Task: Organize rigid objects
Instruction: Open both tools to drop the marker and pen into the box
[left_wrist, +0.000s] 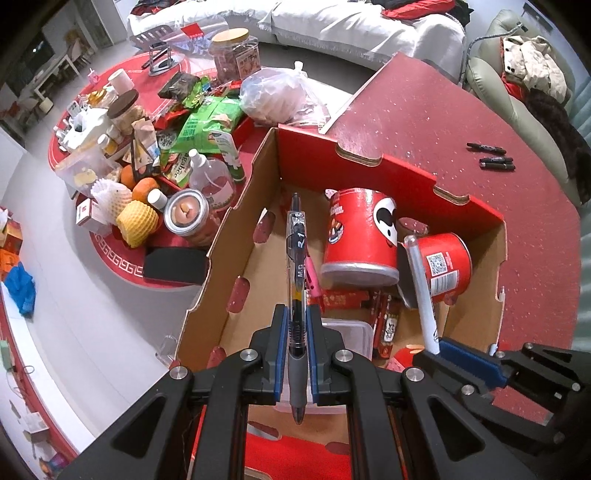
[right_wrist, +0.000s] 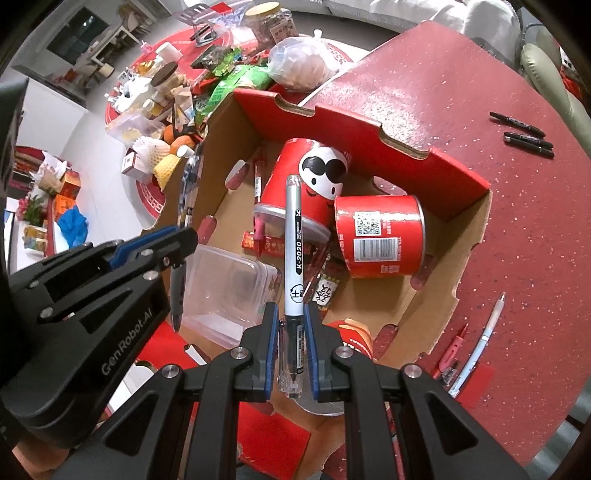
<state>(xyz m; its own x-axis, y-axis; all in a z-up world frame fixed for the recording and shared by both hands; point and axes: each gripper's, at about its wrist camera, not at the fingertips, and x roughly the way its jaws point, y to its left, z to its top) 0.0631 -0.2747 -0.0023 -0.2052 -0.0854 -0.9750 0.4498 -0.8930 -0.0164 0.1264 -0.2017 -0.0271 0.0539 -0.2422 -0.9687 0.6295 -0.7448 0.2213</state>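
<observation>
- Left claw (left_wrist: 295, 345): pinching a clear pen with black ink (left_wrist: 295, 280), held over the open cardboard box (left_wrist: 221, 236).
- Right claw (right_wrist: 290, 343): pinching a white pen with a clear cap (right_wrist: 293, 266), also over the box, close beside the left claw.
- Inside the box: two red chip cans (right_wrist: 306, 184) lying on their sides and touching, a clear plastic tub (right_wrist: 221, 288), a pink pen (left_wrist: 312, 277), some red packets.
- On the red desk (left_wrist: 461, 122) beside the box: black markers (right_wrist: 524, 134), a pale blue pen (right_wrist: 480, 343), a red pen.
- Farther left: a round red table (left_wrist: 110, 251) piled with snacks, jars and fruit.
</observation>
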